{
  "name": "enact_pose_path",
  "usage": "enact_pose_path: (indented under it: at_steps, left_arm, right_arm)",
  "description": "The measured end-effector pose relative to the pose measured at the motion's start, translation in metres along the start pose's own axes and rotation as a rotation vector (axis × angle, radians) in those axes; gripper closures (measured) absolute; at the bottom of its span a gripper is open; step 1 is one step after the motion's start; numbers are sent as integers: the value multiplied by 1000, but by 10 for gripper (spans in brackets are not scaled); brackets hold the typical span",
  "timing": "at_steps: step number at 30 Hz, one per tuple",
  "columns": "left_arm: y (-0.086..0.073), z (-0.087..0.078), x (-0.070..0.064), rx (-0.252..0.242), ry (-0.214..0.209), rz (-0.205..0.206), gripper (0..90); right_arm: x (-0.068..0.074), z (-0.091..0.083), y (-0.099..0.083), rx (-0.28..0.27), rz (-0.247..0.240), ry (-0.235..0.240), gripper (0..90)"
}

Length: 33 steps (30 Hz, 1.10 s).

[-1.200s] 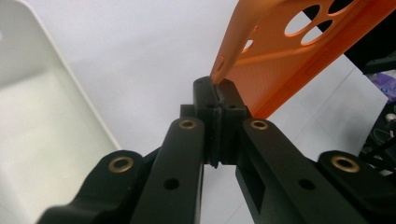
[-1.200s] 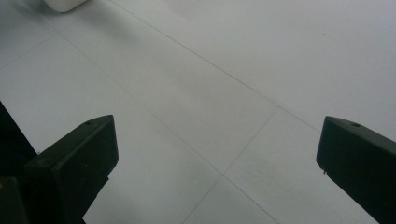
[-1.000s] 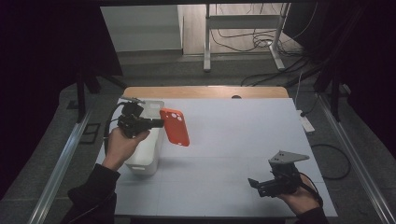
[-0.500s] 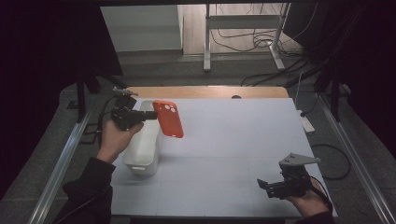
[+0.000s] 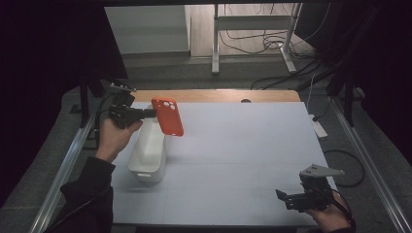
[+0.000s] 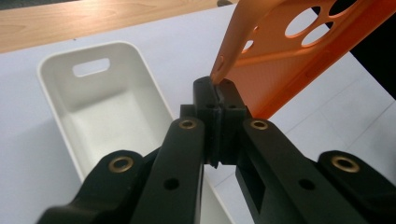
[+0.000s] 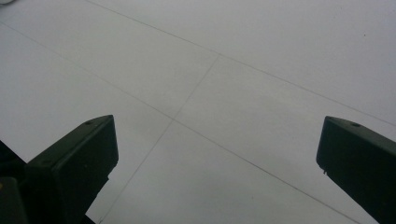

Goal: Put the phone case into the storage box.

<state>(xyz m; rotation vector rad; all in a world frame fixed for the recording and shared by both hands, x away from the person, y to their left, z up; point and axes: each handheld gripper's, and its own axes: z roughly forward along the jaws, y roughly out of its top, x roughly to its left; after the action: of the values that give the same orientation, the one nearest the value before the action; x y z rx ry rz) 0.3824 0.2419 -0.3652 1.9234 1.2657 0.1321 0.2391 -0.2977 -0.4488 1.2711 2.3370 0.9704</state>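
so the left tool (image 5: 154,113) has lifted the orange phone case (image 5: 168,116) clear, pinched by its edge up around 10 o'clock over the white bin (image 5: 148,150), probably headed in there, while the right tool (image 5: 286,198) idles wide open at 5 o'clock on the bench (image 5: 243,145).

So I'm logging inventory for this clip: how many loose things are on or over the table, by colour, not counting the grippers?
Orange: 1, the phone case, held by the left gripper
White: 1, the bin on the table
Total: 2
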Motion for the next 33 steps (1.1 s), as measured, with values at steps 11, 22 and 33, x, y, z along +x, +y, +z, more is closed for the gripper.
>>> enact_pose_path:
  at_steps: [11,22,33]
  left_arm:
    - [11,-7,12,0,48,-5,892]
    - [18,-12,25,-3,98,-12,892]
    - [21,-10,42,-11,133,-42,892]
  right_arm:
    - [0,-6,-3,-7,14,-18,0]
    - [2,-6,-4,-1,-1,-31,0]
    - [2,-6,-4,-2,3,-30,0]
